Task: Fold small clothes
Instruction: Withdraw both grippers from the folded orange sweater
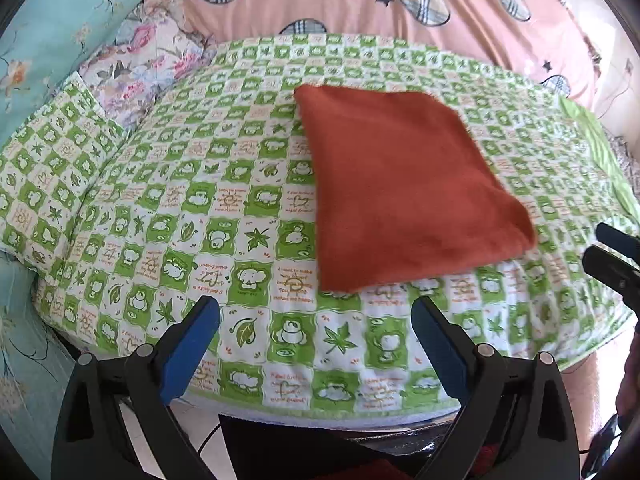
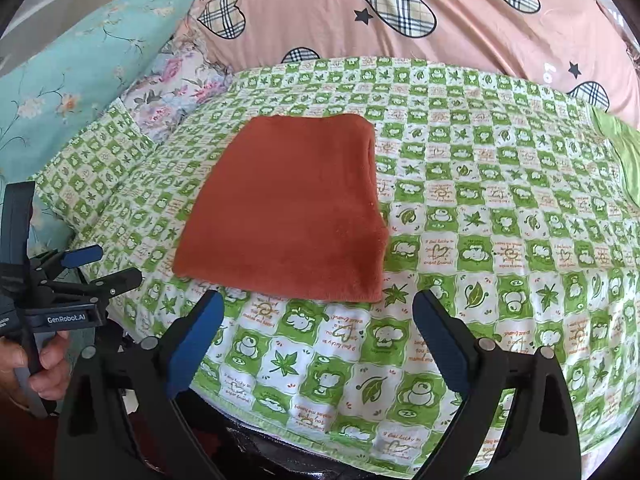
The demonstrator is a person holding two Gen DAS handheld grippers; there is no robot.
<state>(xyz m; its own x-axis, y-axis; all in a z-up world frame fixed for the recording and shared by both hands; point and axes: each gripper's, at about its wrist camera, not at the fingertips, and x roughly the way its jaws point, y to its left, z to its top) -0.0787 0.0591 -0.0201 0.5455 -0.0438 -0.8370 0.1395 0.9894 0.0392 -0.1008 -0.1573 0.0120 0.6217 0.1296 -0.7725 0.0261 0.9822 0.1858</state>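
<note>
A rust-orange cloth [image 1: 404,184] lies folded in a flat rectangle on the green-and-white checked blanket [image 1: 208,208]; it also shows in the right wrist view [image 2: 288,208]. My left gripper [image 1: 316,320] is open and empty, hovering near the blanket's front edge, short of the cloth. My right gripper [image 2: 318,314] is open and empty, just in front of the cloth's near edge. The right gripper shows at the right edge of the left wrist view [image 1: 612,252]; the left gripper shows at the left of the right wrist view [image 2: 96,266], held in a hand.
A pink quilt with plaid hearts [image 2: 400,12] is piled behind the blanket. A teal floral pillow [image 2: 68,80] and a flowered pillow [image 2: 180,80] lie at the back left. The blanket's front edge [image 2: 320,436] drops off just below the grippers.
</note>
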